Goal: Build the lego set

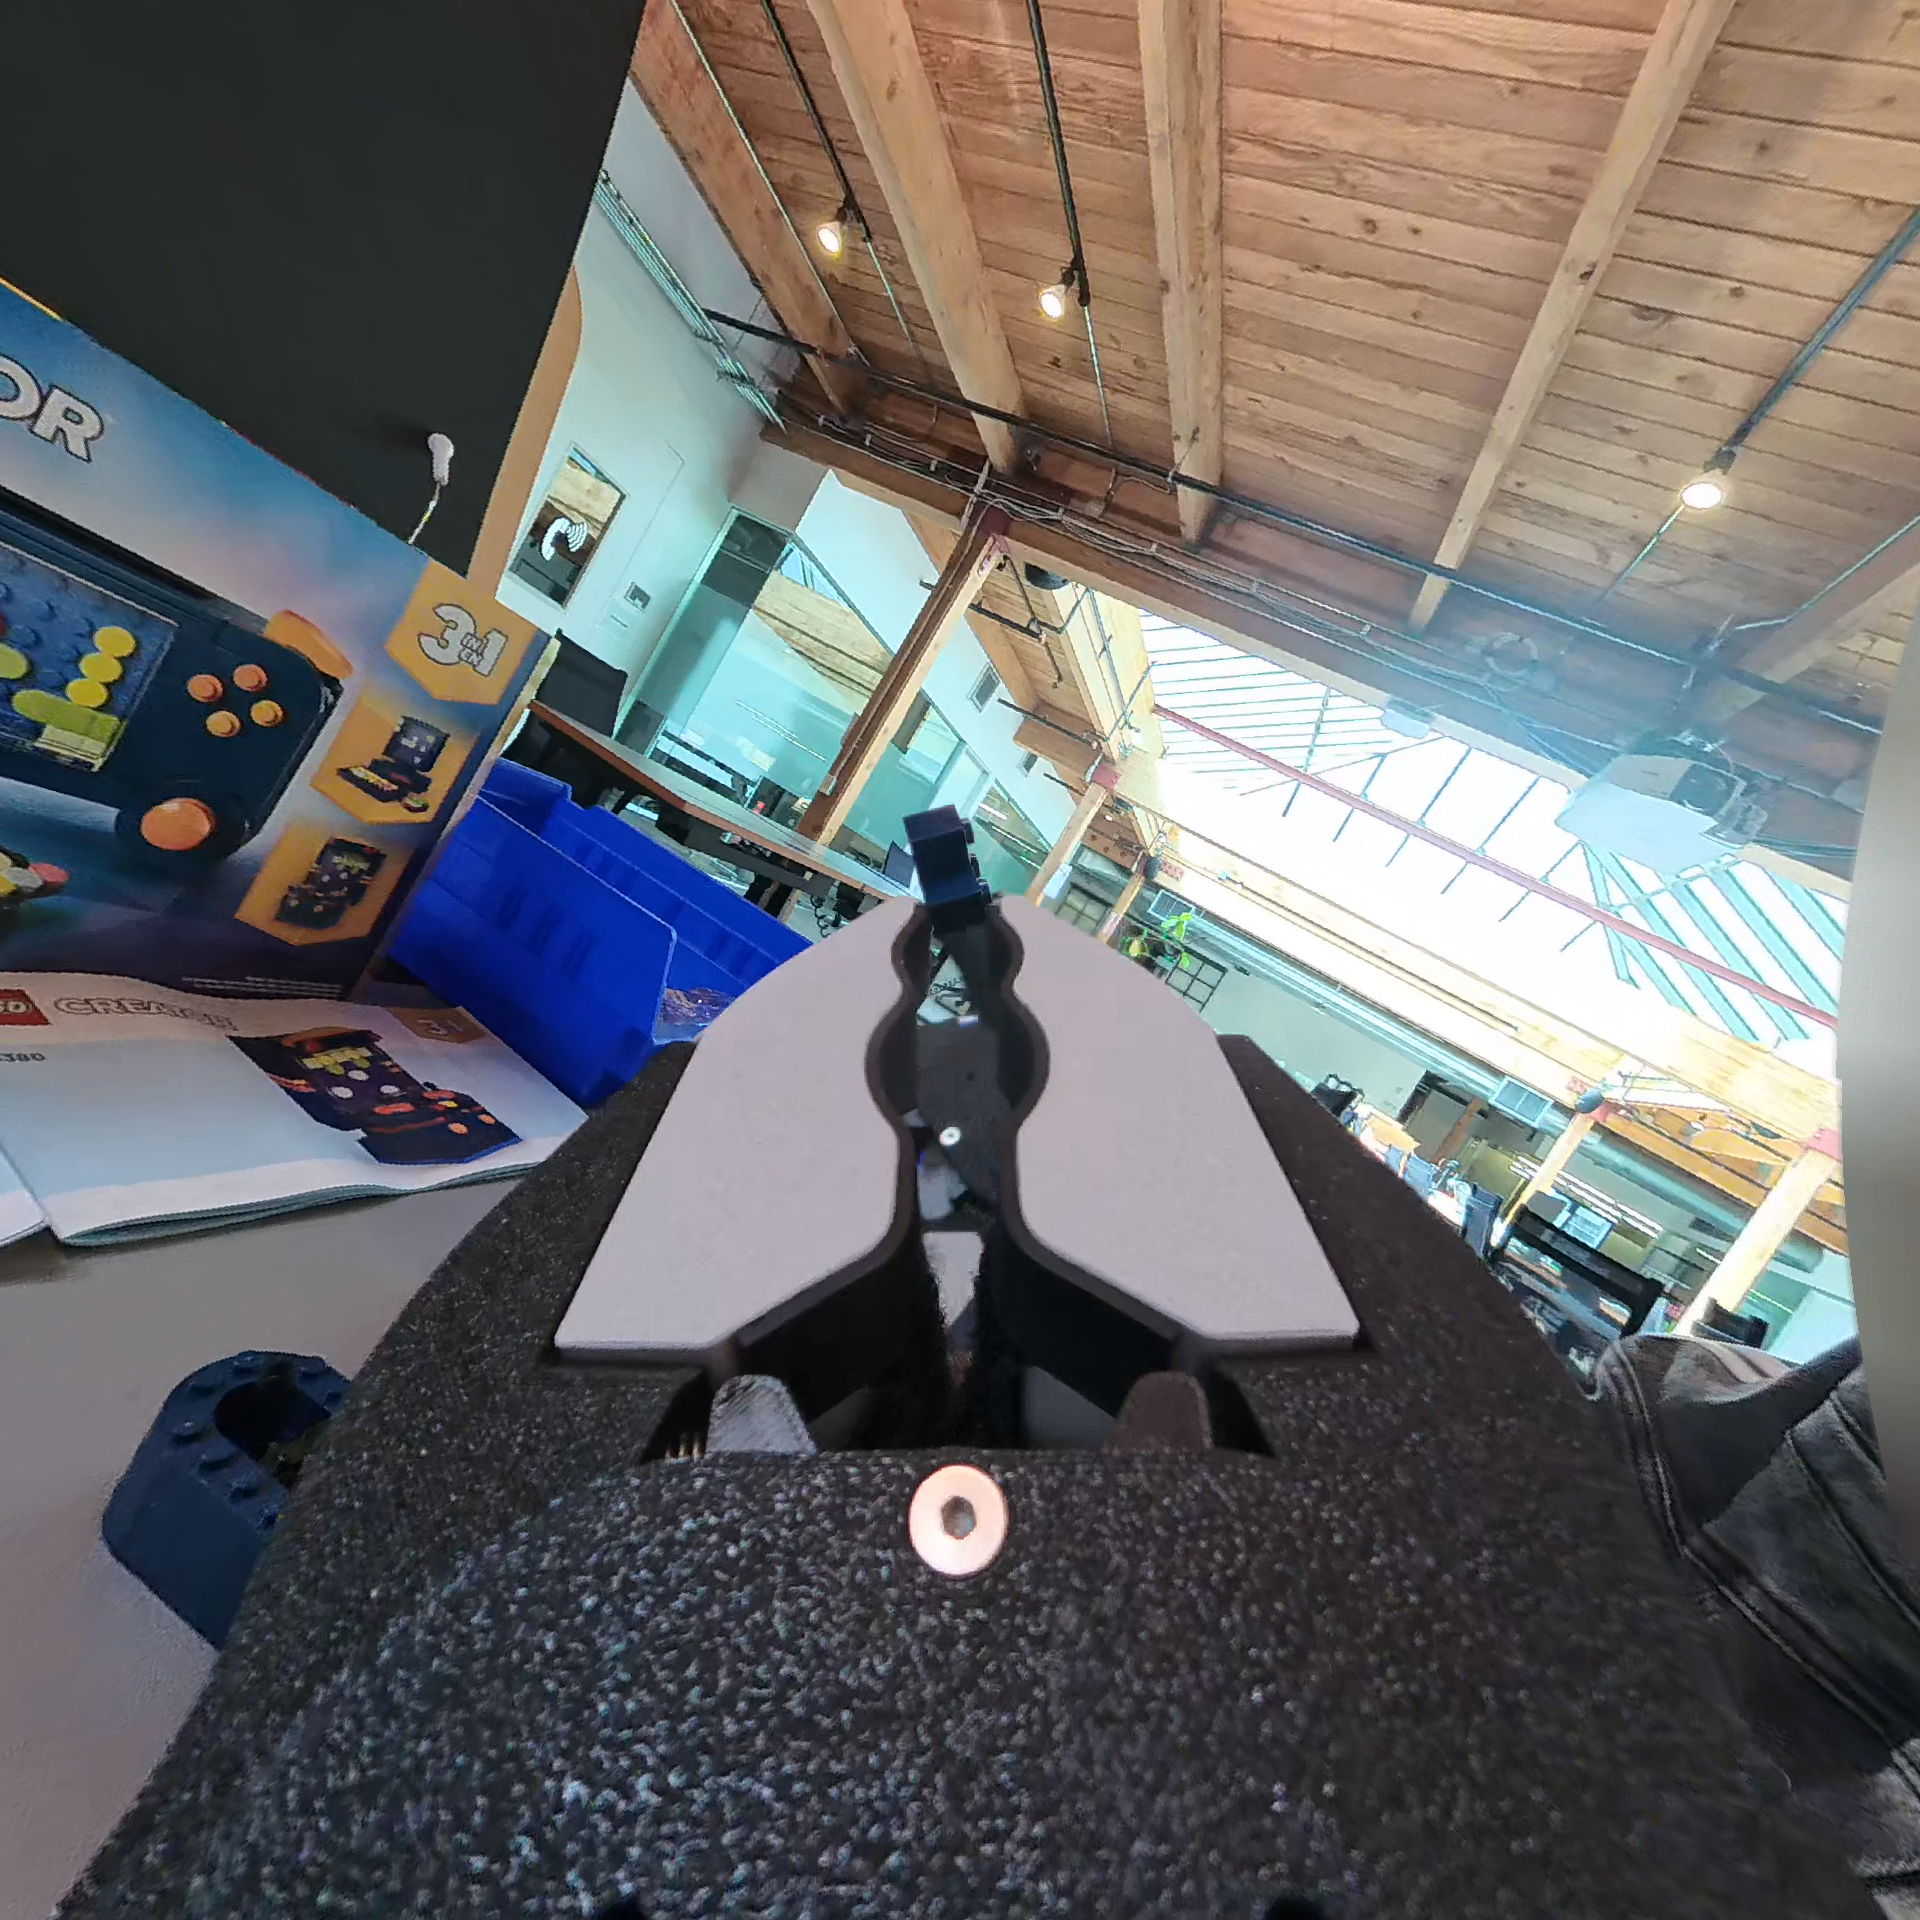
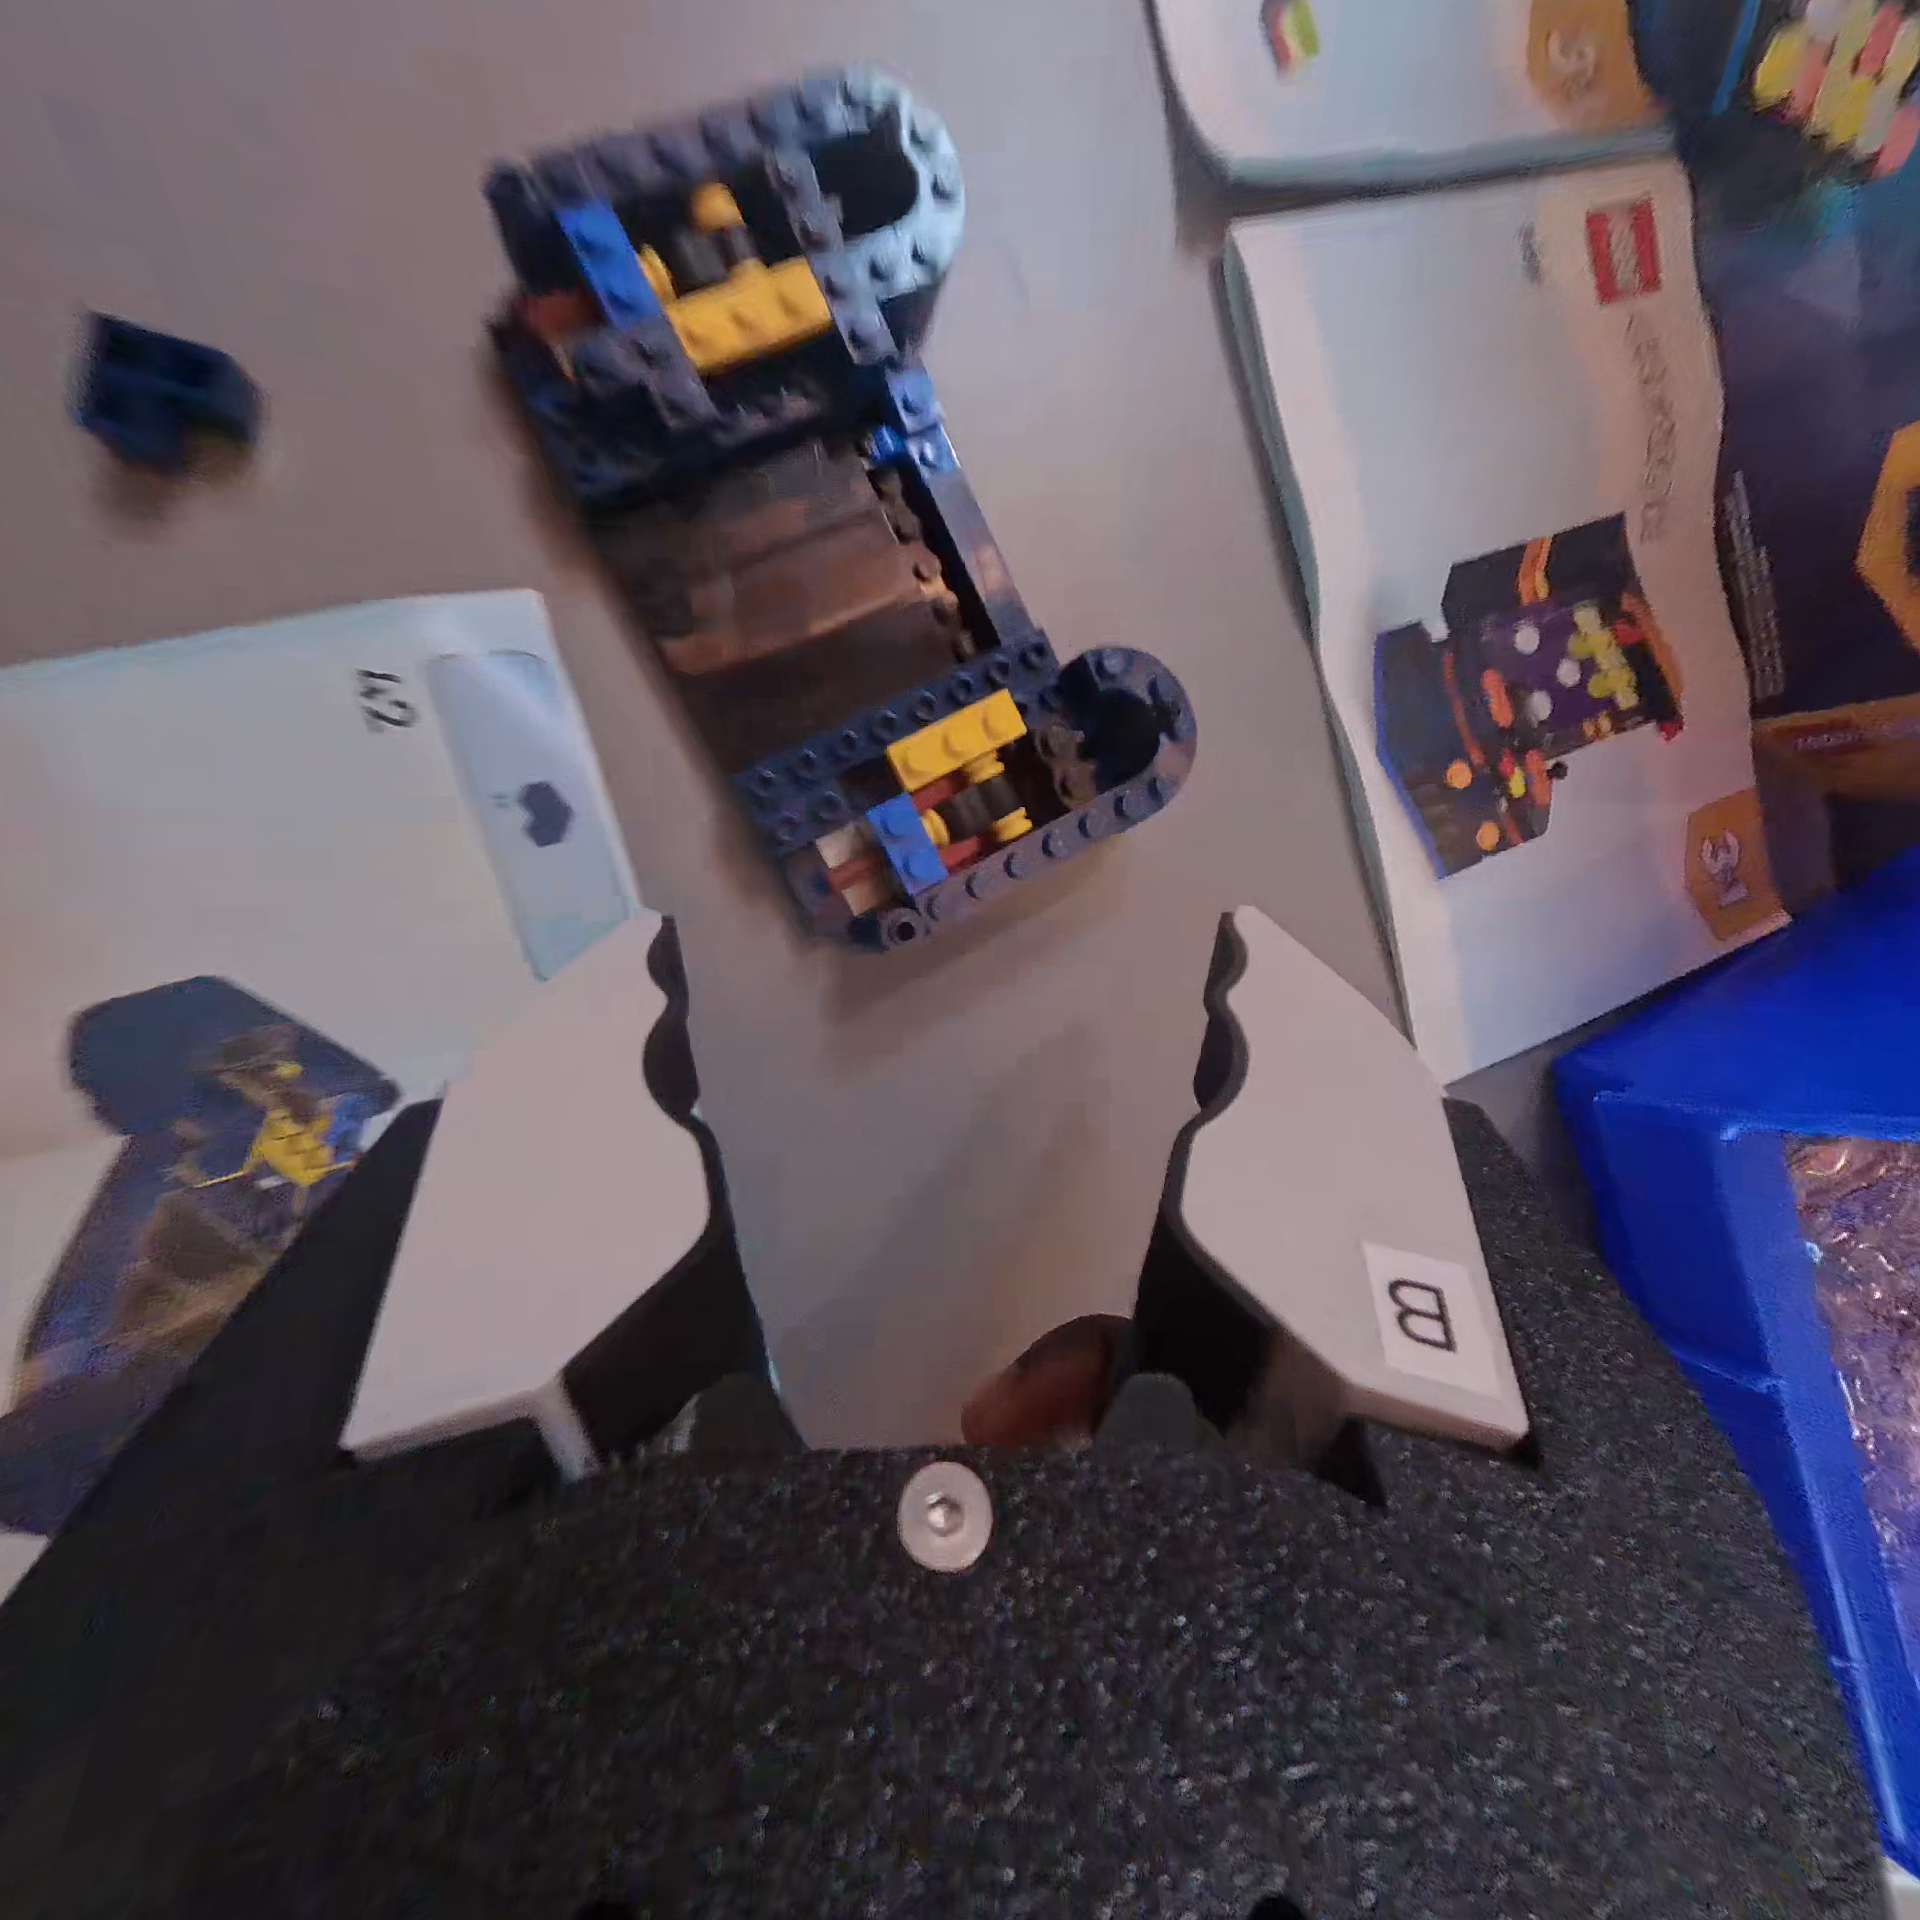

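My left gripper (image 1: 954, 912) is tilted up towards the ceiling and is shut on a small dark blue brick piece (image 1: 945, 857), which sticks out past the fingertips. My right gripper (image 2: 945, 930) is wide open and empty above the grey table (image 2: 935, 1143). Just ahead of its fingertips lies a long dark blue brick assembly (image 2: 831, 520) with yellow, blue and brown parts inside and a rounded end at each side. A loose dark blue brick (image 2: 161, 390) lies on the table to the far left. One rounded end of the assembly (image 1: 218, 1455) shows at the lower left of the left wrist view.
An open instruction booklet (image 2: 260, 810) lies to the left and closed booklets (image 2: 1507, 468) to the right. A blue bin (image 2: 1714, 1247) holding a plastic bag stands at the right; it also shows in the left wrist view (image 1: 561, 914), next to the set's box (image 1: 208, 675). Dark cloth (image 1: 1766, 1507) is at the right edge. My right fingertips sit around 20 cm from my left ones.
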Available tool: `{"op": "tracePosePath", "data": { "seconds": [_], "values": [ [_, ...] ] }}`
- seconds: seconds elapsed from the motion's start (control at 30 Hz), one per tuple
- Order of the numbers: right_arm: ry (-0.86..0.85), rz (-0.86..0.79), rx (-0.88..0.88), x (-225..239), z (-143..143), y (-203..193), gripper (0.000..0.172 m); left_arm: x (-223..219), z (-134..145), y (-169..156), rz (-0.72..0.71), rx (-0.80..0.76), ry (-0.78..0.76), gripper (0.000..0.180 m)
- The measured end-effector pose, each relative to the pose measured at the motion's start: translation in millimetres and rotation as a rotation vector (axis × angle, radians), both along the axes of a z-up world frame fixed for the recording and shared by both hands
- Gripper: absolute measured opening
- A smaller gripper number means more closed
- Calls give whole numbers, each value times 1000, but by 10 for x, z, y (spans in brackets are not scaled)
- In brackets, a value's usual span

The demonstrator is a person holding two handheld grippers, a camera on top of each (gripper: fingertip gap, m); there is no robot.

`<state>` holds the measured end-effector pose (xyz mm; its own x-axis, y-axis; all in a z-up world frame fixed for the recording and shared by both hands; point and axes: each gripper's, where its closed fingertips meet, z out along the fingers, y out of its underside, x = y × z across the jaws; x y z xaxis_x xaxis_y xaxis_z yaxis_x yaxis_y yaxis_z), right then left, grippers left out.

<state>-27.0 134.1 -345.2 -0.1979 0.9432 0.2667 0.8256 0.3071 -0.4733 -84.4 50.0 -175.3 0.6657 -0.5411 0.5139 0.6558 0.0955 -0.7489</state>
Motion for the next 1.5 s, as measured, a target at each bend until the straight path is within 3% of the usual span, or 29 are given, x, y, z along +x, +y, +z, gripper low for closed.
{"op": "tracePosePath", "data": {
  "seconds": [0.1,0.27,0.37,0.5,0.63,0.77,0.87,1.13,1.4,1.5],
  "values": [
    [40,-45,6,-68,-29,173,87,5,53,-32,-16,19,-20,10],
    [60,-141,183,-113,17,797,73,-42,81,-52,-1,30,-27,10],
    [163,-85,57,-281,186,532,64,-102,99,-60,21,38,-30,9],
    [302,119,-230,-710,536,-295,56,-116,142,-88,22,73,-32,9],
    [95,241,-434,-1033,311,-734,63,-61,318,-233,17,202,4,10],
    [-98,252,-334,-1195,-21,-655,53,-27,350,-270,38,234,53,9],
    [-166,331,-192,-1103,-82,-609,41,-36,339,-260,32,229,35,9],
    [-316,484,-61,-460,-91,-431,40,-3,296,-219,14,201,33,10],
    [-359,417,-132,174,12,-130,44,13,268,-194,2,184,25,10],
    [-291,356,-194,292,97,-71,42,4,258,-185,3,176,23,10]
  ]
}}
